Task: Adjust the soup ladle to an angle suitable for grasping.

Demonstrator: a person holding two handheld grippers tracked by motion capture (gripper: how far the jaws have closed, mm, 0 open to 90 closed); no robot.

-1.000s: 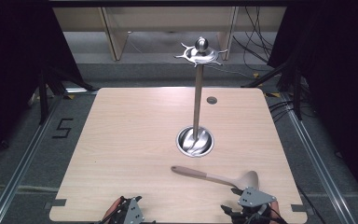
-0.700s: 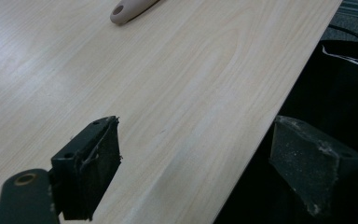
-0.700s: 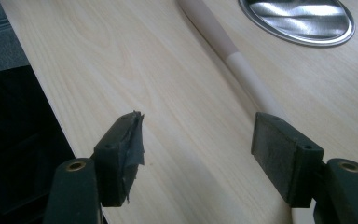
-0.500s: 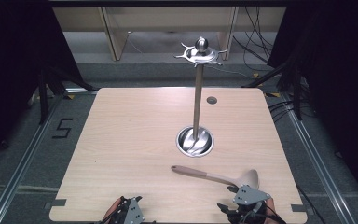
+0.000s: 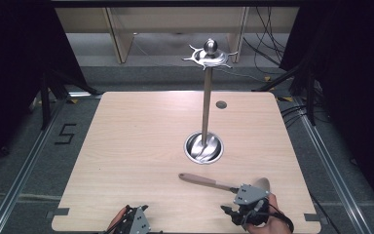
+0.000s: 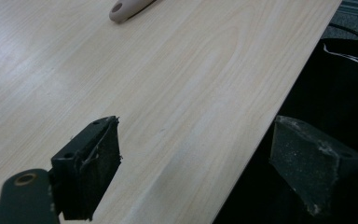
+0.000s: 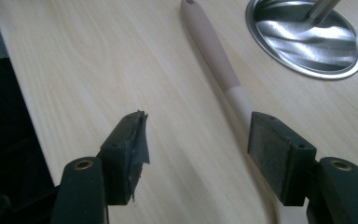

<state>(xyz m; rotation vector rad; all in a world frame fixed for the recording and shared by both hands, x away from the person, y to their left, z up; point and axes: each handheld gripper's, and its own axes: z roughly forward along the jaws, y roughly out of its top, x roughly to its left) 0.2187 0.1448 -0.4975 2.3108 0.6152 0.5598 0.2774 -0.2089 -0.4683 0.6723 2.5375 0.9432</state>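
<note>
my right gripper (image 5: pixel 233 211) hovers near the table's (image 5: pixel 126 146) near edge, towards its right corner, jaws spread and just now narrowing, with only bare wood between the pads. in the right gripper view the wooden spatula (image 7: pixel 216 60) lies flat on the table, its handle running up from beside my right-hand pad (image 7: pixel 279 156) towards the round steel base (image 7: pixel 307 42) of the utensil stand; the pad overlaps the handle in the picture, and i cannot tell whether it touches. in the high view the spatula (image 5: pixel 209 182) lies slantwise in front of that base, its blade partly behind my right gripper. my left gripper (image 5: pixel 135 223) sits at the near edge, left of centre, jaws spread and holding nothing; in the left gripper view one pad (image 6: pixel 91 168) stands over the wood and the other (image 6: pixel 312 163) past the table edge. the left half of the table is open wood. the stand's pole (image 5: pixel 206 105) rises right of centre.
</note>
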